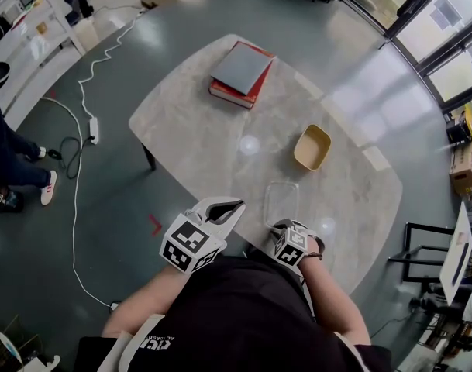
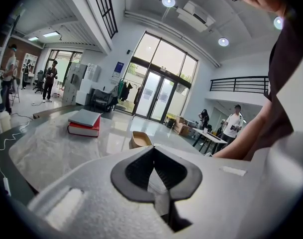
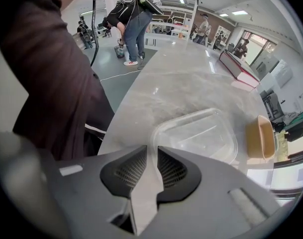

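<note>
My left gripper (image 1: 234, 208) (image 2: 153, 149) hovers at the near edge of the marble table (image 1: 197, 146); its jaws meet at the tips and hold nothing. To its right, my right gripper (image 1: 284, 225) (image 3: 152, 147) points at the near rim of a clear plastic container (image 1: 281, 202) (image 3: 201, 133). Its jaws stand a narrow slit apart, and the container's corner lies just beyond the tips. A tan bowl (image 1: 312, 147) (image 2: 140, 139) (image 3: 259, 137) sits farther back. At the far end, a grey book lies on a red book (image 1: 241, 74) (image 2: 84, 122).
A white cable and power strip (image 1: 94, 129) run over the floor left of the table, near a standing person's legs (image 1: 18, 165). A black metal frame (image 1: 422, 246) and cardboard boxes (image 1: 462, 173) stand at the right. More people stand in the background.
</note>
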### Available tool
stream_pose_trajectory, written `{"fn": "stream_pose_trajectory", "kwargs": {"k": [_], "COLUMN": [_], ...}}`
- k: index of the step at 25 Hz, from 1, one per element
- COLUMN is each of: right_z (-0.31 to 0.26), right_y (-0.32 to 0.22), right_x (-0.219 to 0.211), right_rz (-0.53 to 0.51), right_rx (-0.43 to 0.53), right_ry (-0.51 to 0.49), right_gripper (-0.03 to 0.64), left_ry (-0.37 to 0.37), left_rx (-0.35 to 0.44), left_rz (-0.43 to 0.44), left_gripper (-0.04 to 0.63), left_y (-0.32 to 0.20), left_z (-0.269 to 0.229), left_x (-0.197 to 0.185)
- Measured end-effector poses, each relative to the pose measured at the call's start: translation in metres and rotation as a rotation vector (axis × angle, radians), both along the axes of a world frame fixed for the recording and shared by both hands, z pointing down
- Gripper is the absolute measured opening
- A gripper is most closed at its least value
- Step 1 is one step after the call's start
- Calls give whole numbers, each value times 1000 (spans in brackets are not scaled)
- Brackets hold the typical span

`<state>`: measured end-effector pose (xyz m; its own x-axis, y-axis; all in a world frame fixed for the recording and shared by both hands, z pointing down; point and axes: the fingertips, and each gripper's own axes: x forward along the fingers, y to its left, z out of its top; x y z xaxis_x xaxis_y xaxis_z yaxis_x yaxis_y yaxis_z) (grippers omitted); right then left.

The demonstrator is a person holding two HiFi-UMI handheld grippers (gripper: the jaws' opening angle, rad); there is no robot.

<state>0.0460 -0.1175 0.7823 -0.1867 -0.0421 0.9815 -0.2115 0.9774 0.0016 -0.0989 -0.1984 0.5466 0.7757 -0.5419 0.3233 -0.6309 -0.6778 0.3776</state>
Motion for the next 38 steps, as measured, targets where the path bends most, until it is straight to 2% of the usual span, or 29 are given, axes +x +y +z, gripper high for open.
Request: {"fn": "stream_pose_trajectory", "kwargs": {"k": [6,12,16,21,25,30,38], "right_z": [3,3,-1,-31,-61,-108,-185], "right_y": [0,-1,-4,-9,-13,-24,-40], "right_x": [2,0,-4,-13,-3,32,117], "right_rz": [17,33,46,169,251,379,594], "right_rx": [32,-14,-10,37,66,126,251], "right_ry": [8,0,-24,-159,-270,-414,-623], "right_gripper": [50,29,18,17,17,17,17], "left_ry": [1,9,11,-13,-28,-24,-46], "left_rx": [11,-3,-1,2,17,41,94], "left_rz": [9,8,31,49,55,37,-4], "left_gripper": [2,2,2,2,2,2,2], "left_y": [5,13,18,18,12,0,-21], "left_z": [-3,-2,-2,-4,-11,-27,-57], "left_x": [0,-6,-3,4,23,52,84]}}
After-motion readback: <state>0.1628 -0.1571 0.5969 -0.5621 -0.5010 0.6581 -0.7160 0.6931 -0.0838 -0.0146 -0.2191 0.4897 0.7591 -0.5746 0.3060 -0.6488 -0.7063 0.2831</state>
